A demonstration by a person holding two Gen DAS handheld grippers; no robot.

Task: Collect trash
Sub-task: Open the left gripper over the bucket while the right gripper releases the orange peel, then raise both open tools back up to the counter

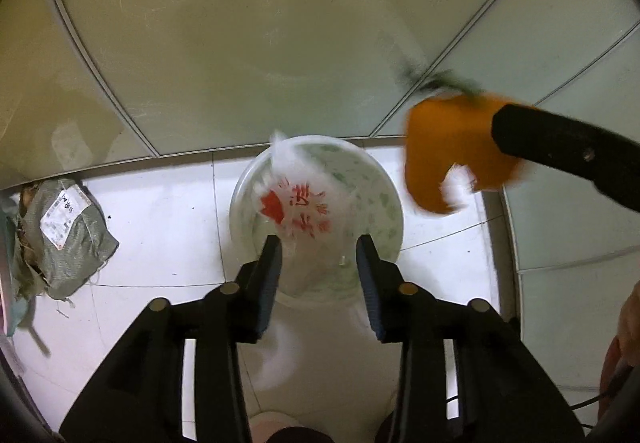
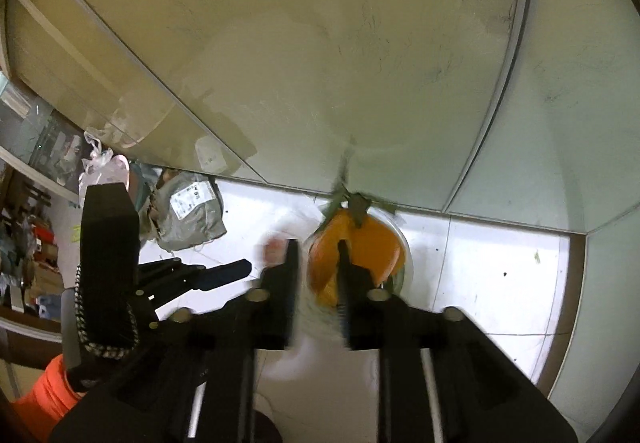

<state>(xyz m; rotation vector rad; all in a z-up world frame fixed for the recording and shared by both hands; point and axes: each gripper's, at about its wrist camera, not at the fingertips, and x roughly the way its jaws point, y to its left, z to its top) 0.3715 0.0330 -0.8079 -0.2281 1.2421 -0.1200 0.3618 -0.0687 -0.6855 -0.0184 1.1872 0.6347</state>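
A white bin lined with a clear bag with red print (image 1: 316, 203) stands on the white floor by the glass wall. My left gripper (image 1: 319, 255) hangs open just above the bin's near rim, empty. My right gripper (image 2: 318, 267) is shut on an orange peel with a green stem (image 2: 352, 243), held above the bin (image 2: 402, 243). In the left wrist view the peel (image 1: 448, 147) and the right gripper's black finger (image 1: 560, 147) are blurred at the right, above and beside the bin.
A grey parcel bag with a white label (image 1: 64, 235) lies on the floor at the left; it also shows in the right wrist view (image 2: 192, 211). Frosted glass panels (image 1: 280, 23) rise behind the bin. A shelf with clutter (image 2: 32, 243) is far left.
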